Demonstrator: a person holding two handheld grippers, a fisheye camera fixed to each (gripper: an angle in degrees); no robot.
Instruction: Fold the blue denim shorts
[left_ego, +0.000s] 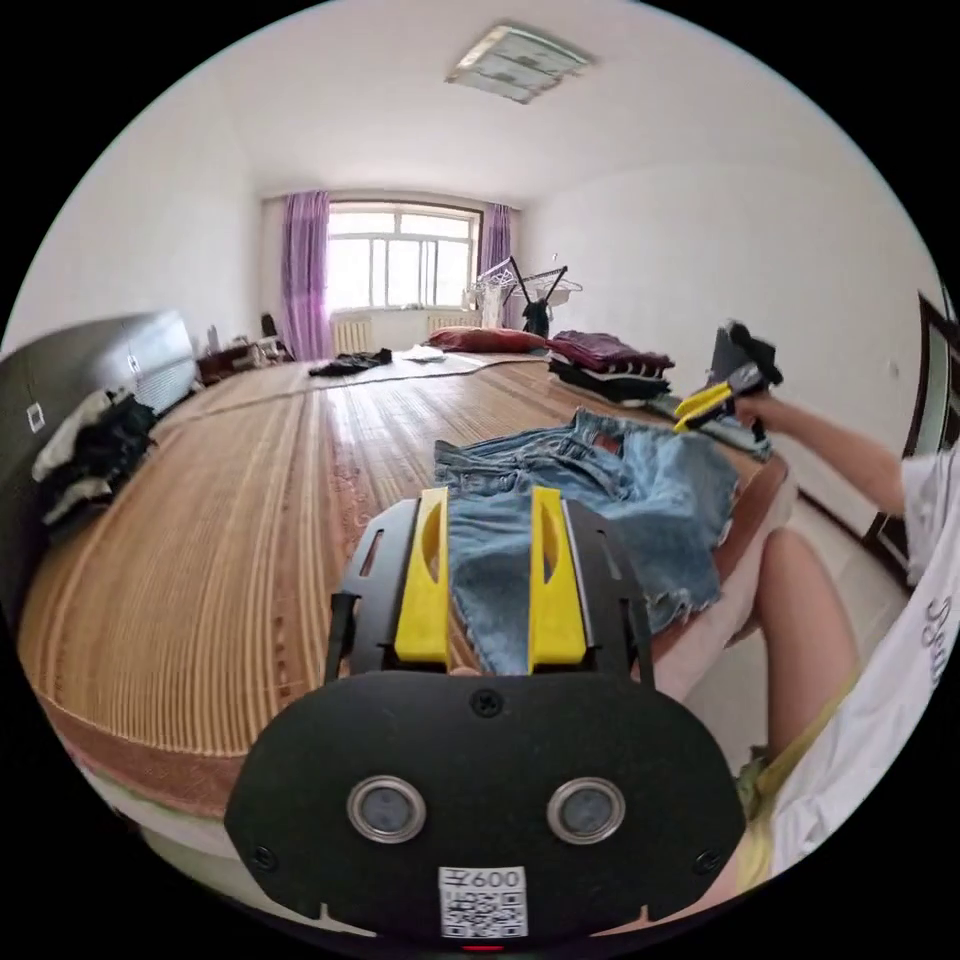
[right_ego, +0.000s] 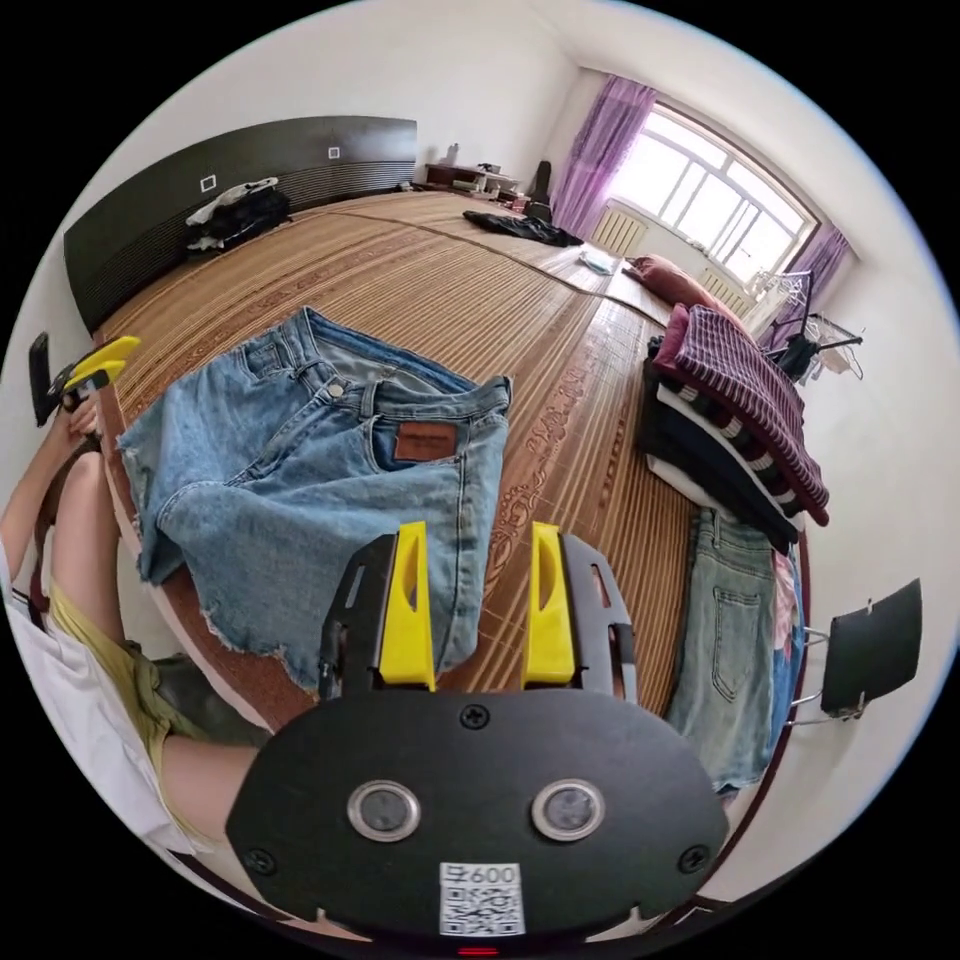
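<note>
Your left gripper (left_ego: 488, 575) hovers with its yellow jaws spread wide over the near hem of the blue denim shorts (left_ego: 590, 500), pressing on nothing. The shorts lie flat on the woven bed mat (left_ego: 220, 500) at the bed's near edge, waistband away from you, one frayed leg hanging over that edge. In the right gripper view, your right gripper (right_ego: 477, 605) is likewise wide apart and empty, above the shorts' (right_ego: 300, 470) right side. Toward the bed's right edge sits a stack of folded clothes (right_ego: 735, 420), with light jeans (right_ego: 735, 620) beside it.
</note>
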